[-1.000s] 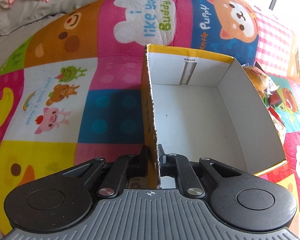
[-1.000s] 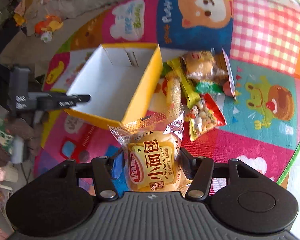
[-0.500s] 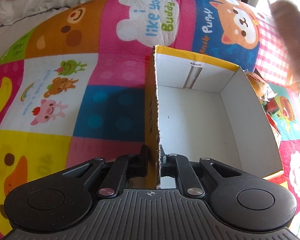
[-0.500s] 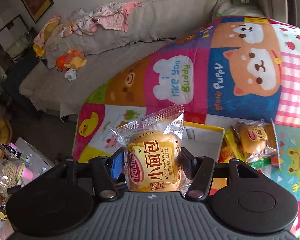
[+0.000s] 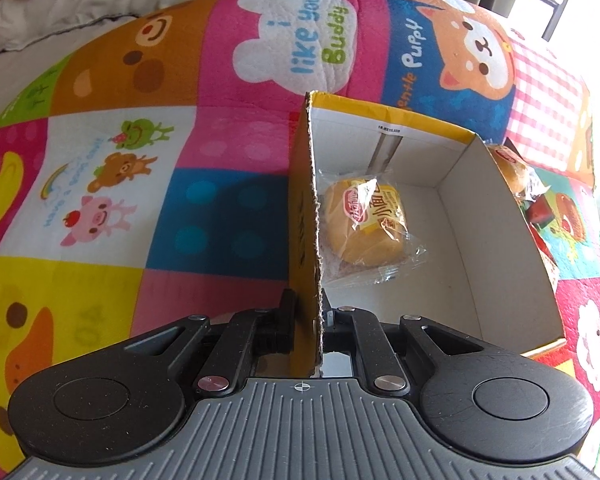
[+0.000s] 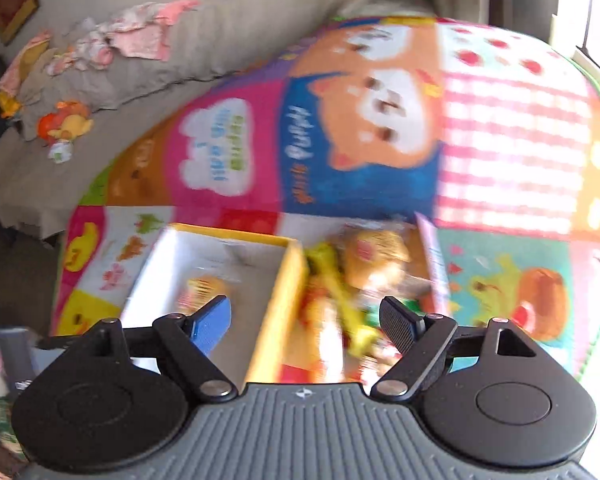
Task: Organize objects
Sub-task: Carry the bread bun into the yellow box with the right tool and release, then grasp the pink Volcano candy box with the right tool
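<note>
A yellow box (image 5: pixel 496 216) with a white inside stands on the colourful play mat. My left gripper (image 5: pixel 310 312) is shut on the box's left wall near its front corner. A wrapped mini bread bun (image 5: pixel 366 224) lies inside the box against that wall. In the blurred right wrist view the box (image 6: pixel 276 304) and the bun (image 6: pixel 198 290) show below. My right gripper (image 6: pixel 306 320) is open and empty, above the box's right wall. A pile of snack packets (image 6: pixel 364 280) lies to the right of the box.
More snack packets (image 5: pixel 520 176) lie just past the box's right wall. The play mat (image 5: pixel 228 208) covers the floor. A grey cushion edge with clothes and toys (image 6: pixel 112 60) runs along the back left.
The bun left my right gripper and now lies in the box. My right gripper has opened and swung right toward the snack pile. My left gripper still holds the box wall.
</note>
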Action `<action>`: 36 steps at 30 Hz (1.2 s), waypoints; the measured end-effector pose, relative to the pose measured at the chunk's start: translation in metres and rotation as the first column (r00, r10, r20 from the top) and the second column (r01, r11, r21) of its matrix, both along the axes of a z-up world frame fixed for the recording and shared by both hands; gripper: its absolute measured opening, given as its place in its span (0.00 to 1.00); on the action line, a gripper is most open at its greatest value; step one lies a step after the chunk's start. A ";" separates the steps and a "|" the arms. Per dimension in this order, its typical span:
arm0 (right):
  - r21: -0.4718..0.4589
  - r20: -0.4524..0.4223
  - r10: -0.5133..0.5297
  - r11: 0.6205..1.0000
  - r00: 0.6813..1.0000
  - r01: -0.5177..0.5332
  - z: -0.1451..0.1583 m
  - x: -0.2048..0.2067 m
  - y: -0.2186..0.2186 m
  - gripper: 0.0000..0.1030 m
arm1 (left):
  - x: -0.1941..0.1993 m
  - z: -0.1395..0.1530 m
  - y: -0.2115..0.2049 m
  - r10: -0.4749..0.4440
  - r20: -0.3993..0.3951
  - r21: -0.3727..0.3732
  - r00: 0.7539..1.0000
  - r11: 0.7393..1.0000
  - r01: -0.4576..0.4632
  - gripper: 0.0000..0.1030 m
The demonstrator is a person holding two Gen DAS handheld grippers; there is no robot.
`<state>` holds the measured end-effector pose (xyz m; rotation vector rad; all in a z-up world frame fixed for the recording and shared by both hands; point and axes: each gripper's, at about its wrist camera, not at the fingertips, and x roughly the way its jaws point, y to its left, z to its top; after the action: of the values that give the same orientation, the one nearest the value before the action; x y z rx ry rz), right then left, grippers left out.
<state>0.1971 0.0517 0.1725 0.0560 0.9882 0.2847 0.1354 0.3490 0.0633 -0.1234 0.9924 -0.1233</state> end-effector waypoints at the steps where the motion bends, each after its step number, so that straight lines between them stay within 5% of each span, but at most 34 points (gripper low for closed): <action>1: -0.011 -0.006 -0.027 1.000 1.000 0.027 -0.005 0.003 -0.012 0.80 | 0.000 0.000 0.000 0.000 -0.001 0.000 1.000 1.000 0.000 0.11; 10: 0.027 -0.007 -0.231 0.973 0.973 0.231 -0.049 0.048 -0.078 0.81 | -0.002 -0.002 -0.001 0.042 -0.007 0.000 0.999 0.999 -0.042 0.10; 17: 0.006 0.045 -0.195 0.981 0.980 0.195 -0.077 0.114 -0.027 0.84 | -0.004 -0.002 0.000 0.064 -0.019 -0.007 0.998 0.998 -0.064 0.10; 22: -0.138 0.102 -0.170 0.973 0.980 0.183 -0.102 0.144 0.009 0.83 | -0.004 -0.002 0.003 0.062 -0.020 -0.020 0.998 0.998 -0.063 0.11; 28: -0.008 0.015 -0.147 0.989 0.989 0.147 -0.102 0.129 -0.013 0.82 | -0.004 -0.005 0.000 0.052 -0.004 -0.005 0.999 0.999 -0.052 0.11; 36: -0.017 0.009 -0.062 0.998 0.998 0.062 -0.081 0.102 -0.024 0.82 | -0.003 -0.005 0.002 0.060 -0.009 -0.018 0.998 0.998 -0.060 0.11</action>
<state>0.2994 0.0282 0.0918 0.0690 0.9783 0.2194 0.1324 0.3511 0.0582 -0.1708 0.9948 -0.0767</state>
